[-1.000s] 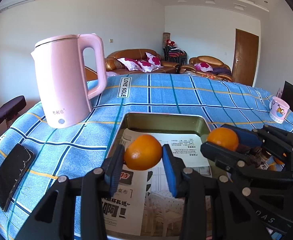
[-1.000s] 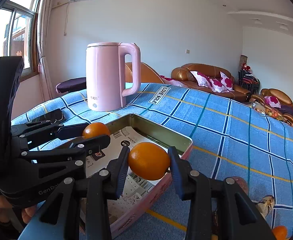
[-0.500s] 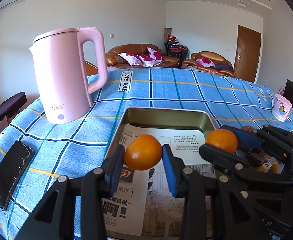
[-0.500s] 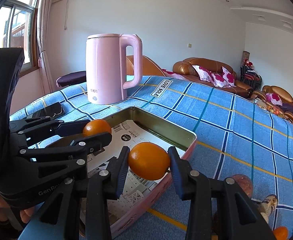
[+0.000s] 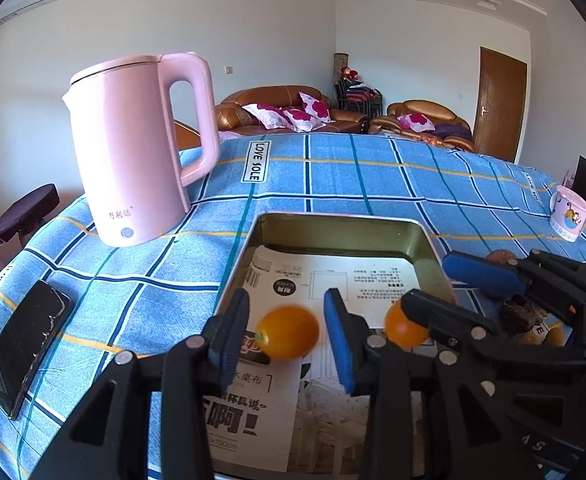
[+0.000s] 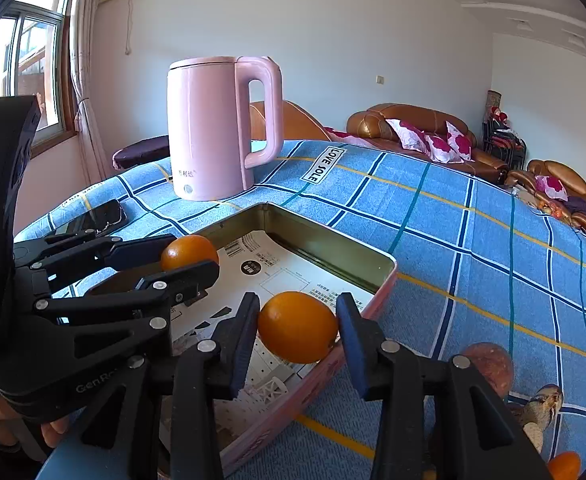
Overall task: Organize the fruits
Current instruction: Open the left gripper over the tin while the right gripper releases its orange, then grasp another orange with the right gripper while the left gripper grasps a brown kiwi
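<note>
A shallow metal tin [image 5: 333, 226] lined with printed paper lies on the blue checked cloth. My left gripper [image 5: 287, 338] hangs over its near left part with its jaws apart; a blurred orange [image 5: 288, 337] sits between the pads, clear of both. My right gripper [image 6: 297, 330] is over the tin's right rim [image 6: 385, 276]; its pads look just clear of a second orange [image 6: 297, 326]. That orange also shows in the left wrist view [image 5: 403, 326], the first one in the right wrist view [image 6: 189, 252].
A pink kettle [image 5: 141, 148] stands left of the tin. A black phone [image 5: 25, 348] lies at the far left. A pink mug [image 5: 569, 212] is at the right edge. More fruit and a small orange [image 6: 565, 466] lie right of the tin.
Both grippers have dropped toward the tin. The left jaws have opened and the orange has slipped lower between them. The right jaws have widened a little around their orange.
</note>
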`<state>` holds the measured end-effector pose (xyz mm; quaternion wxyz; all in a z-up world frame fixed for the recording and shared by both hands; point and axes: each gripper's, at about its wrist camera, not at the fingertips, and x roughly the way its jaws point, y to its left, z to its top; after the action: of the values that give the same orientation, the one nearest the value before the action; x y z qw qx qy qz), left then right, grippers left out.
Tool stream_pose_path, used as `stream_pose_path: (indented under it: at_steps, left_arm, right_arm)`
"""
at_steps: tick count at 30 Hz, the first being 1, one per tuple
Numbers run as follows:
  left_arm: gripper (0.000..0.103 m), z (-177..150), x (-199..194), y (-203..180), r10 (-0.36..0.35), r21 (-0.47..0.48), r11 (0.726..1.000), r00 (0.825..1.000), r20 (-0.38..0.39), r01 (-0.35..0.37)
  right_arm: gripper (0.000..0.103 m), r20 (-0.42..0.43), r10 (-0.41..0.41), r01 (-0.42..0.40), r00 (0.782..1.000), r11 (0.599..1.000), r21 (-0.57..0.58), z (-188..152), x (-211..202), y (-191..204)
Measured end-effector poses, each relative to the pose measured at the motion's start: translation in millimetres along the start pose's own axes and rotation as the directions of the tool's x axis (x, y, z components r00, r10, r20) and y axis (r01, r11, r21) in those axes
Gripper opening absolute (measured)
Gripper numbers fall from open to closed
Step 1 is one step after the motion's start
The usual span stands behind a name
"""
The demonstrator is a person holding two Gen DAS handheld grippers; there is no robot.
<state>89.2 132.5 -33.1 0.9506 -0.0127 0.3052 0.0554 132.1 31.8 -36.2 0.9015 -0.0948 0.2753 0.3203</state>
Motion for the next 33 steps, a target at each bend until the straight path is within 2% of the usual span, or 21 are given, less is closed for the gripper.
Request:
stream_pose_path:
  at_steps: [9, 14, 16, 18, 24, 29, 33]
  left_arm:
    - [0.042, -0.7, -2.7, 0.1, 0.006, -0.005, 1.0, 1.0, 0.01, -0.006]
    - [0.057, -1.4, -7.7, 3.3, 0.011, -0.035, 0.999, 0.999, 0.035, -0.009]
    - [0.072, -3.2, -13.1, 0.4, -0.002, -0.037, 0.999, 0.999, 0.052, 0.003]
    - [0.079, -3.9, -20.3, -6.2, -0.019, -0.035, 0.999, 0.997, 0.075, 0.022]
    - [0.079, -6.1, -37.2, -43.6, -0.13, -0.02, 0.991, 0.987, 0.097, 0.132]
    - [0.079, -12.0, -47.1, -91.9, -0.225, 0.039, 0.974, 0.971, 0.08, 0.223]
    - [0.079, -18.6, -51.0, -130.7, -0.293, 0.091, 0.953, 0.955, 0.045, 0.288]
  right_arm:
    - [0.05, 0.011, -0.023, 0.023, 1.0, 1.0, 0.009, -0.7, -2.6, -1.8]
    - [0.051, 0.034, -0.029, 0.028, 0.999, 0.999, 0.015, -1.3, -8.0, -3.0]
    - [0.055, 0.051, -0.043, 0.042, 0.998, 0.999, 0.014, -3.2, -14.7, -4.8]
    - [0.056, 0.059, -0.071, 0.071, 0.996, 0.997, 0.005, -6.2, -24.6, -9.9]
    - [0.057, 0.077, -0.175, 0.17, 0.982, 0.983, 0.073, -27.6, -77.1, -58.7]
    - [0.058, 0.016, -0.312, 0.307, 0.95, 0.941, 0.14, -62.1, -114.8, -108.1]
    - [0.058, -0.063, -0.364, 0.369, 0.929, 0.909, 0.193, -89.1, -125.7, -136.5]
